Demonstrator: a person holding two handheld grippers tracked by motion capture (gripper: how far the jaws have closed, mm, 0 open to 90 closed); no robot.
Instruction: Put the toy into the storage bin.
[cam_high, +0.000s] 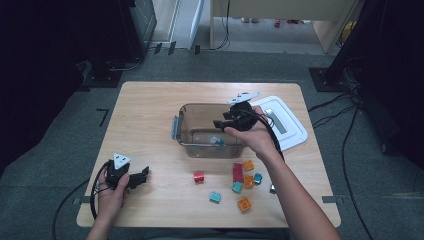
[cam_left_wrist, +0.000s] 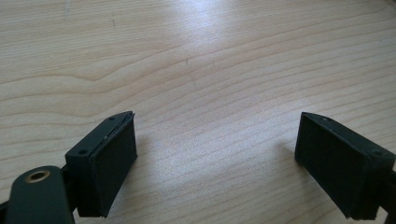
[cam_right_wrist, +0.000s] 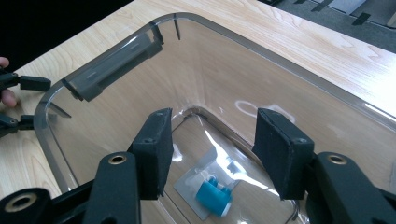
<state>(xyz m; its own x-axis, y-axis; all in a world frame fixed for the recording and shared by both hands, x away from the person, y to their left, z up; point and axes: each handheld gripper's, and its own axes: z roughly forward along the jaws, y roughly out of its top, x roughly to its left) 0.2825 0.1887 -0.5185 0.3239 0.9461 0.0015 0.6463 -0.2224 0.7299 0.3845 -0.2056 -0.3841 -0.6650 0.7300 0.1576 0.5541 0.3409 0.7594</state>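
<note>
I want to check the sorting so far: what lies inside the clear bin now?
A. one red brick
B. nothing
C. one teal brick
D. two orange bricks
C: the right gripper view shows a single teal brick on the floor of the clear bin, below the open right hand-held gripper.

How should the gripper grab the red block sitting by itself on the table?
Probably from straight above, closing on two opposite flat sides of the red block. It sits alone on the table, clear of the other blocks, so both jaws have room. Its studded top looks bumpy, so the smooth sides seem the safer hold.
</note>
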